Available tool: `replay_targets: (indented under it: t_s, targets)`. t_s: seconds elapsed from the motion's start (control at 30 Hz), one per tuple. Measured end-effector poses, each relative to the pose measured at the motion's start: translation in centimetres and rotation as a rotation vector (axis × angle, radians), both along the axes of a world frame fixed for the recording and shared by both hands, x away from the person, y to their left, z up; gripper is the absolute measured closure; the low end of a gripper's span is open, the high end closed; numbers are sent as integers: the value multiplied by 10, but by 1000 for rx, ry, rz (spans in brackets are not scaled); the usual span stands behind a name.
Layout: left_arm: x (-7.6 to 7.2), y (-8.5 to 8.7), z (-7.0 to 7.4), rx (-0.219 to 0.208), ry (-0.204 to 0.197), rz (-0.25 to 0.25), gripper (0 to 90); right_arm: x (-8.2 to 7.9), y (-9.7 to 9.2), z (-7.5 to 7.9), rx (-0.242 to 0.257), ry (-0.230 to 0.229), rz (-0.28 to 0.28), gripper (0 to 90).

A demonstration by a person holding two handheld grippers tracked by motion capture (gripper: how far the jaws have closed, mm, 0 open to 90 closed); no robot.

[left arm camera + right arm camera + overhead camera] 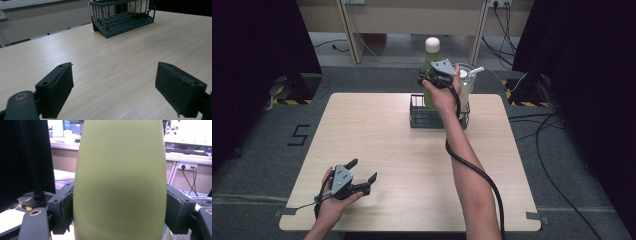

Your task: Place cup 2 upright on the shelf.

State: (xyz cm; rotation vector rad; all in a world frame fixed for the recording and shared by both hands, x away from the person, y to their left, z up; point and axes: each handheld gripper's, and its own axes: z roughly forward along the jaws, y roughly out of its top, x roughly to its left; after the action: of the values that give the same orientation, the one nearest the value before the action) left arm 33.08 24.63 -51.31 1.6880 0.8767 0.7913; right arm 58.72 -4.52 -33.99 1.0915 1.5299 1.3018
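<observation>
Matt green bottle (pixel 120 182), pale wood-grain table (pixel 120 62)

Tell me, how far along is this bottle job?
Done: the right tongs have clamped the green bottle, which stands in the dark wire rack beside a clear cup. In hand: that grip. Left: moving the bottle; the left tongs rest open, idle.

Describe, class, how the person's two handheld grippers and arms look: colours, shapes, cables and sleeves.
Each gripper, left gripper and right gripper, is black with a grey three-cornered plate on top and two blocky black jaws faced with dark pads. A thick black cable trails from the right one. Both forearms are bare, with no sleeves in view.
</observation>
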Motion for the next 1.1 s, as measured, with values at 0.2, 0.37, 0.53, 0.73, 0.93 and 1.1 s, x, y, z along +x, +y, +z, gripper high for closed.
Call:
replay_targets:
  t_s: [0.2,0.37,0.53,0.73,0.93,1.1]
  targets:
    - [0,0,0,0,0,-1,140,5,2,-1,-2,4,-9,235]
    - [0,0,0,0,0,-3,140,7,3,-2,-4,5,-12,235]
    - [0,0,0,3,-1,-5,140,9,5,-3,-10,6,-16,235]
    - [-1,0,0,1,-1,-5,140,9,6,-3,-3,2,-18,234]
    - [-1,-1,0,4,-2,-7,140,8,6,-4,3,1,-20,235]
    - [-1,-1,0,2,-1,-5,140,7,7,-4,5,6,-13,235]
